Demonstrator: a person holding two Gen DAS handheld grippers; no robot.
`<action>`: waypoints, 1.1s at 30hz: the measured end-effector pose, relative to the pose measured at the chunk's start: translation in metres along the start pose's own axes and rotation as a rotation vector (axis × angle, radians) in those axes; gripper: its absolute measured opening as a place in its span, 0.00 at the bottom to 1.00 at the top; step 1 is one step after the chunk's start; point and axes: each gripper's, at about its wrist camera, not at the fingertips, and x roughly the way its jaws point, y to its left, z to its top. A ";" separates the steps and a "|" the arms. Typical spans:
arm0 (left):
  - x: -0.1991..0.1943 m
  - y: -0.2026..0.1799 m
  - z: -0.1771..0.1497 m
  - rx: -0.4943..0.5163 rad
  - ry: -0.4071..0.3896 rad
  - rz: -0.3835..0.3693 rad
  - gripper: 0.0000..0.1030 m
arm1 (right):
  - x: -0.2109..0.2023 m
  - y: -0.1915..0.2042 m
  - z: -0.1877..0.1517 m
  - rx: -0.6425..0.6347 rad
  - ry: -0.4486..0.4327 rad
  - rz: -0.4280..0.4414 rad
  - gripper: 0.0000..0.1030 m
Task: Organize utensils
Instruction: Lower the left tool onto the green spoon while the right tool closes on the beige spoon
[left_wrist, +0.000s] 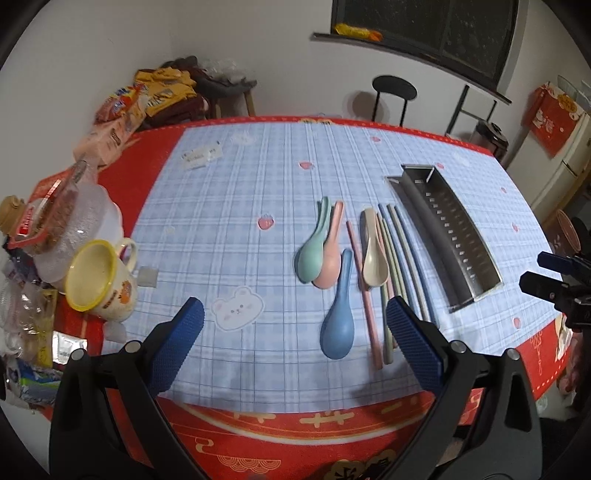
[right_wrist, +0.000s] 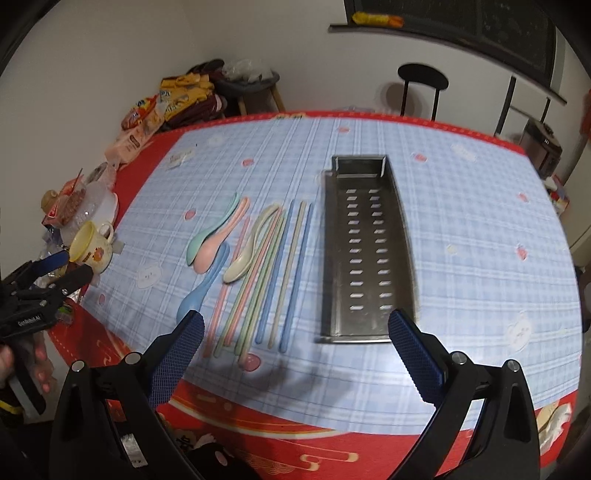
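Note:
Several pastel spoons lie mid-table: a green spoon (left_wrist: 311, 251), a pink spoon (left_wrist: 330, 258), a blue spoon (left_wrist: 339, 325) and a cream spoon (left_wrist: 375, 258). Beside them run several pastel chopsticks (left_wrist: 400, 258). A perforated metal tray (left_wrist: 448, 236) sits to their right and holds nothing. My left gripper (left_wrist: 295, 317) hovers open above the near edge, the blue spoon between its fingers in view. My right gripper (right_wrist: 295, 325) hangs open above the near end of the tray (right_wrist: 365, 251), the chopsticks (right_wrist: 273, 280) to its left. Each gripper shows at the other view's edge.
A yellow-rimmed mug (left_wrist: 101, 280), plastic containers and snack packets (left_wrist: 122, 110) crowd the table's left side. A blue plaid mat (left_wrist: 229, 206) covers the red tablecloth. A black stool (left_wrist: 393, 92) and a window stand beyond the far edge. A hand (right_wrist: 22, 369) holds the left gripper.

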 end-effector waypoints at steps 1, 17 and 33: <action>0.003 0.003 0.000 0.001 0.006 -0.017 0.94 | 0.002 0.002 0.000 0.012 0.008 0.017 0.95; 0.074 0.039 0.015 0.075 0.087 -0.150 0.63 | 0.075 0.040 0.018 0.056 0.144 0.074 0.43; 0.150 0.037 0.034 0.098 0.157 -0.295 0.50 | 0.193 0.055 0.068 0.090 0.174 0.004 0.21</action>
